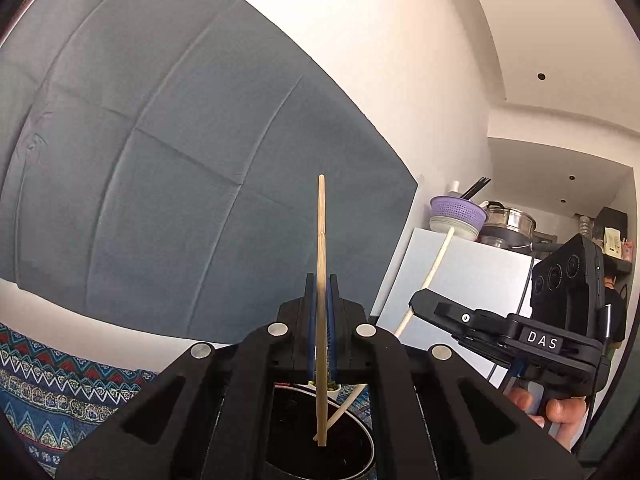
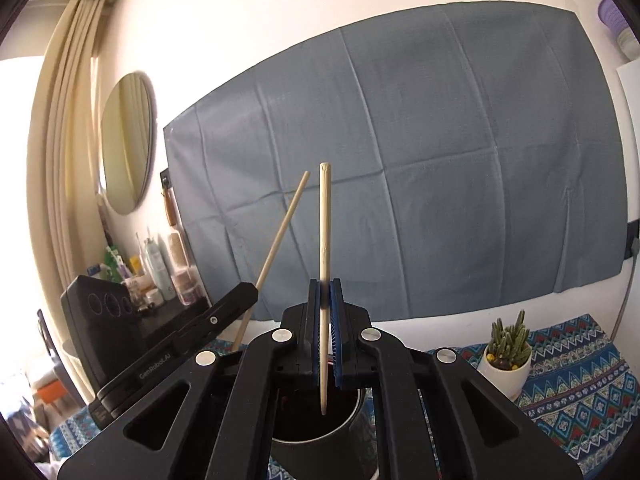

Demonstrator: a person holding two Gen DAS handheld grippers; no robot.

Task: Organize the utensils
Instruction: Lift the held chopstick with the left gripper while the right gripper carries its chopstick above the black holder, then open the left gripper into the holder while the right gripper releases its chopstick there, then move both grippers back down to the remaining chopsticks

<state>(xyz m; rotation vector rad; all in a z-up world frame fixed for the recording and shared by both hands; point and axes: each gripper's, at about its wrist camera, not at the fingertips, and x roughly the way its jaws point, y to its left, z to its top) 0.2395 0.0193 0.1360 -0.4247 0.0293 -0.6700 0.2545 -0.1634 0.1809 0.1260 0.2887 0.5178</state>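
Observation:
My left gripper [image 1: 321, 282] is shut on a pale wooden chopstick [image 1: 321, 232] that stands nearly upright. Its lower end reaches into the mouth of a black cup [image 1: 290, 420] right below. My right gripper [image 2: 325, 285] is shut on a second chopstick [image 2: 324, 232], also upright, with its pointed tip hanging in the opening of the same cup [image 2: 298, 416]. Each view shows the other gripper off to the side: the right gripper [image 1: 416, 305] with its slanted chopstick [image 1: 434, 264], and the left gripper [image 2: 250, 290] with its chopstick [image 2: 282, 236].
The cup stands on a blue patterned tablecloth [image 2: 580, 380]. A small cactus in a white pot [image 2: 506, 356] stands to the right of it. A grey-blue cloth [image 2: 400, 160] hangs on the wall behind. Bottles [image 2: 160, 268] crowd a dark shelf at left. A white fridge [image 1: 468, 276] carries bowls and pots.

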